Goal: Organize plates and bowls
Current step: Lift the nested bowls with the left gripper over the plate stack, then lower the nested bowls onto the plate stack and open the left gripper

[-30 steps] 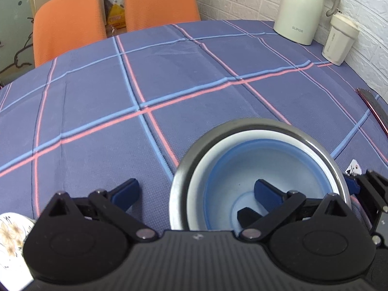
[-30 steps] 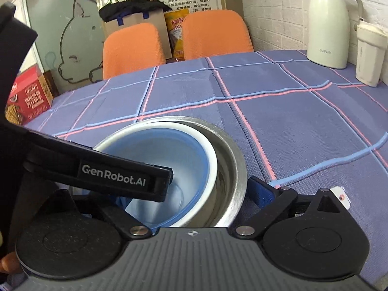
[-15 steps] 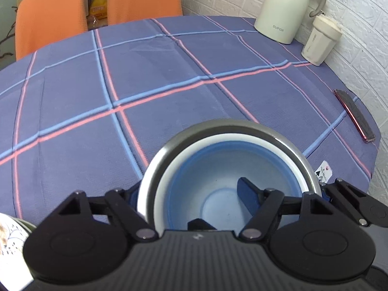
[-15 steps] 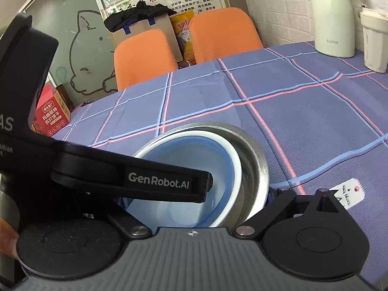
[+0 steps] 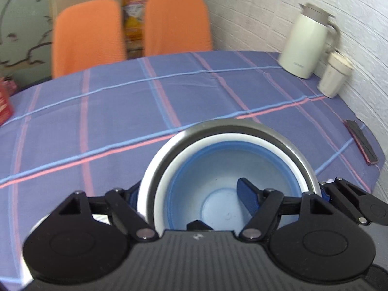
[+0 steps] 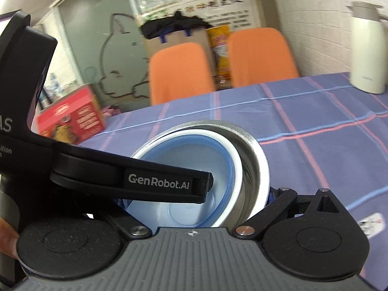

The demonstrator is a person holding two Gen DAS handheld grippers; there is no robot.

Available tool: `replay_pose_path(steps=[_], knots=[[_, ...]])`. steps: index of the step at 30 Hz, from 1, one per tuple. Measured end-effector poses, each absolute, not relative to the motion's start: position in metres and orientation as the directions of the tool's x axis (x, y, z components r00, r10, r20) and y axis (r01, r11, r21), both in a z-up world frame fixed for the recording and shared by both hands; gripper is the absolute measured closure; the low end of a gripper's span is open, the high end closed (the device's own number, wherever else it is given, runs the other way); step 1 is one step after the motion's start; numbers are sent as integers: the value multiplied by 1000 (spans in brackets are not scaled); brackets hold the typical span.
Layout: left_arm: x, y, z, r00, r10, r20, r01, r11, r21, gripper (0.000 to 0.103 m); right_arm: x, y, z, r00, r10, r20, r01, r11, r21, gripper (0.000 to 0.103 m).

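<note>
Gripping nested bowls from both sides: left gripper (image 5: 191,194) jaws clamping steel bowl (image 5: 169,150) rim with blue bowl (image 5: 218,169) inside; right gripper (image 6: 242,194) jaws pinching opposite rim. Stack tilting, sitting above table (image 5: 97,121) near edge, right of middle.

The left tongs (image 5: 191,197) straddle the near left rim of a steel bowl (image 5: 242,127), one blue finger outside, the other inside a blue-and-white bowl (image 5: 218,189) nested in it; the right tongs' black linkage (image 5: 351,202) sits at the steel bowl's right rim. Beyond, on the plaid-clothed surface (image 5: 121,121), stand a cream jug (image 5: 304,46) and a lidded cup (image 5: 334,75) by the wall; a phone (image 5: 361,141) lies near the right edge.
</note>
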State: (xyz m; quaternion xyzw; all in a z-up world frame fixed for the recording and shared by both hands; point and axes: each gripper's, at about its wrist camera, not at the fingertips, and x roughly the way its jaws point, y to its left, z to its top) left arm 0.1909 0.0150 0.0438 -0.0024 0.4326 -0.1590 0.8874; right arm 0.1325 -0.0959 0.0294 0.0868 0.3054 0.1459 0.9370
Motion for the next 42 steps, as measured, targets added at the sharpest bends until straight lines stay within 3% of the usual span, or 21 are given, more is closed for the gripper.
replay_pose_path(steps=[7, 11, 15, 17, 18, 28, 34, 42], knots=[[153, 109, 37, 596, -137, -791, 74, 991, -115, 29, 127, -17, 20, 665, 495, -559, -396, 869, 297, 18], [144, 139, 23, 579, -125, -806, 18, 990, -140, 29, 123, 9, 11, 614, 523, -591, -436, 849, 298, 18], [143, 146, 14, 587, -166, -793, 33, 983, -182, 27, 117, 17, 6, 603, 504, -618, -429, 858, 281, 17], [145, 145, 11, 597, -184, -781, 46, 980, -195, 12, 114, 17, 4, 606, 493, -625, -426, 864, 268, 19], [145, 144, 10, 603, -192, -774, 51, 978, -203, 11, 114, 16, 5, 610, 484, -627, -426, 868, 255, 19], [135, 162, 49, 748, -138, -650, -18, 974, -227, 6, 111, -22, 25, 744, 403, -534, -329, 915, 233, 18], [122, 139, 76, 814, -155, -560, 18, 970, -243, 4, 112, -49, 25, 770, 344, -538, -234, 936, 264, 18], [78, 109, 79, 829, -140, -542, 10, 972, -236, 4, 85, -76, 24, 792, 305, -529, -180, 944, 275, 18]])
